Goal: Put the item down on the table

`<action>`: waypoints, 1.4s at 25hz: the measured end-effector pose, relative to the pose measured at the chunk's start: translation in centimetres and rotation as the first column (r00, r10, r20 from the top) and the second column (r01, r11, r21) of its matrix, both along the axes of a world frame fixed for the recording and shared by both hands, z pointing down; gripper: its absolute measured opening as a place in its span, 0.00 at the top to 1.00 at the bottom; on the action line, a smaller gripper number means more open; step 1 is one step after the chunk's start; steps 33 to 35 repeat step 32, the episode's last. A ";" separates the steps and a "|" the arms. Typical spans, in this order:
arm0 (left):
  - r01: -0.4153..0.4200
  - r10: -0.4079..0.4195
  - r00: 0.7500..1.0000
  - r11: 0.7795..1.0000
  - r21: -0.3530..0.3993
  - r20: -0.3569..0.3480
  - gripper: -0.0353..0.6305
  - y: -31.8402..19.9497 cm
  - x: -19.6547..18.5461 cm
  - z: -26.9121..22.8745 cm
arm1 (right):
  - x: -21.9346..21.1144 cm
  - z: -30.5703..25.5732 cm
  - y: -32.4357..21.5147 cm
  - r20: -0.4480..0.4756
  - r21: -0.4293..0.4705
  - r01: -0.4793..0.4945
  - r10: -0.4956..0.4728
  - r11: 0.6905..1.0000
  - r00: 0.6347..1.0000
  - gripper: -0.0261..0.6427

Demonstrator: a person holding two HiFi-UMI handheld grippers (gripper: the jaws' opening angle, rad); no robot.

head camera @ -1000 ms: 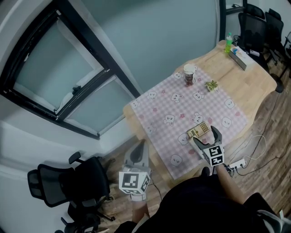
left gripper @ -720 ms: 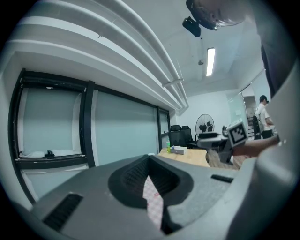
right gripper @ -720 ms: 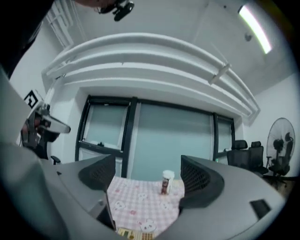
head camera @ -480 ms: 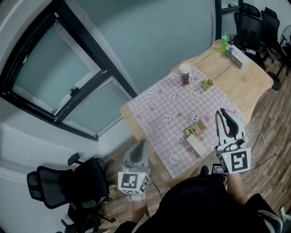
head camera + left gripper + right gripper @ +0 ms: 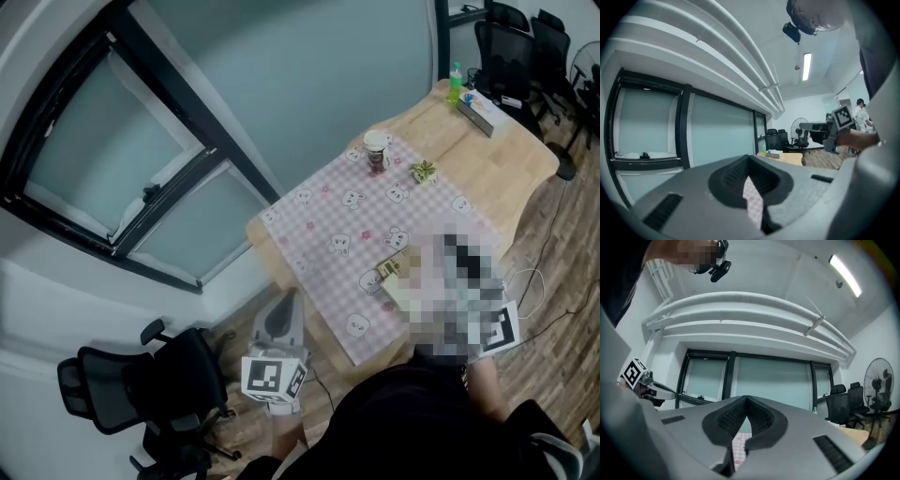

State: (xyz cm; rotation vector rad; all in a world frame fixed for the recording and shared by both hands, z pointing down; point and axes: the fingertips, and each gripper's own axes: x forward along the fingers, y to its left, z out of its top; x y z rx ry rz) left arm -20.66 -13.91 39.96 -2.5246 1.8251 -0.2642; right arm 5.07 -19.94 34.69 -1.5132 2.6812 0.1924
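A tan, calculator-like item [image 5: 392, 265] lies flat on the pink checked tablecloth [image 5: 337, 220], next to a white block [image 5: 398, 292] near the table's front edge. My right gripper [image 5: 746, 401] is lifted off the table to their right. In the head view a mosaic patch covers most of it, leaving only its marker cube [image 5: 502, 328]. Its jaws have just been closing and now meet with nothing between them. My left gripper [image 5: 282, 307] hangs off the table's left corner, jaws together and empty.
On the far half of the wooden table [image 5: 506, 159] stand a cup [image 5: 375, 150], a small plant [image 5: 422, 171], a green bottle [image 5: 455, 82] and a tissue box [image 5: 480, 111]. Office chairs [image 5: 511, 47] stand behind, another chair [image 5: 131, 384] is at lower left, and cables [image 5: 534, 281] lie on the floor.
My right gripper has risen from the tablecloth, leaving the tan item lying there, and its jaws have gone from wide open to closed. The left gripper has stayed put.
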 end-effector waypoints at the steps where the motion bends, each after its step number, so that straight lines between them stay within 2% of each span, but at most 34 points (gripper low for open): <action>1: -0.004 0.004 1.000 1.000 -0.001 0.003 0.95 0.0 0.1 0.1 | 0.0 0.0 0.1 0.001 0.000 0.000 0.000 1.000 1.000 0.94; 35: -0.014 0.014 1.000 1.000 -0.003 0.026 0.95 -1.2 1.3 0.1 | 2.8 0.0 -0.7 -0.012 -0.005 -0.004 0.004 1.000 1.000 0.94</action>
